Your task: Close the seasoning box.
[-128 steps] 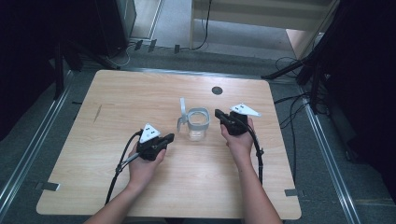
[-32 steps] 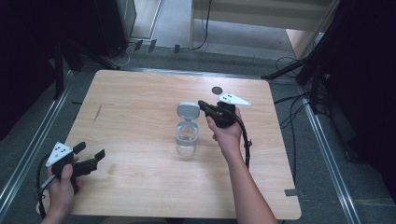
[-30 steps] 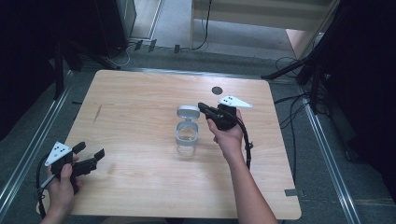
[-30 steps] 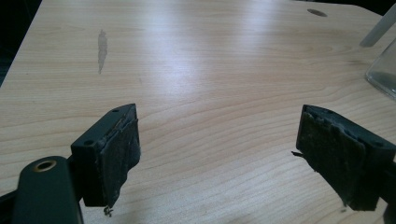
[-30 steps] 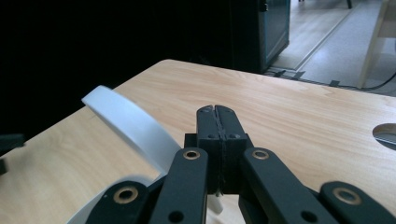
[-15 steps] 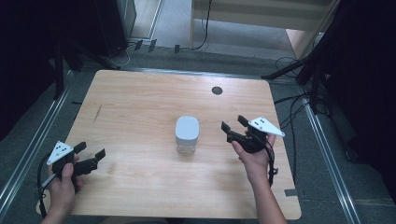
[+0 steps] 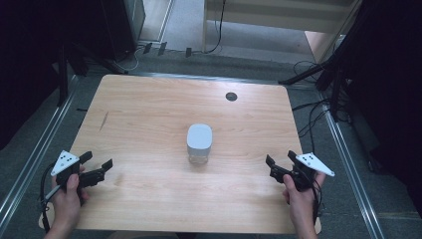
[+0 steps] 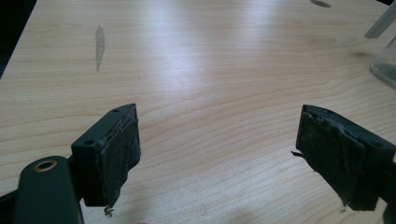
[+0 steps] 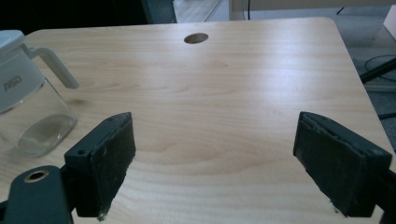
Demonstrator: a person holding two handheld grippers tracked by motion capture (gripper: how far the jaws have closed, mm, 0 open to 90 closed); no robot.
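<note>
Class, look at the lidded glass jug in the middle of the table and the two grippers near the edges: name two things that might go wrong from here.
1. The clear glass jug with a white lid stands free on the wooden table; a careless reach might tip it.
2. The right gripper, jaws just opened and empty, hangs by the table's near right edge, its cable trailing; it might snag there.

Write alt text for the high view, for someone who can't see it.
A glass jug with a white lid stands mid-table on a wooden table. The person's hands hold open, empty tongs near the front corners: the left tongs at the left, the right tongs at the right, both apart from the jug.
</note>
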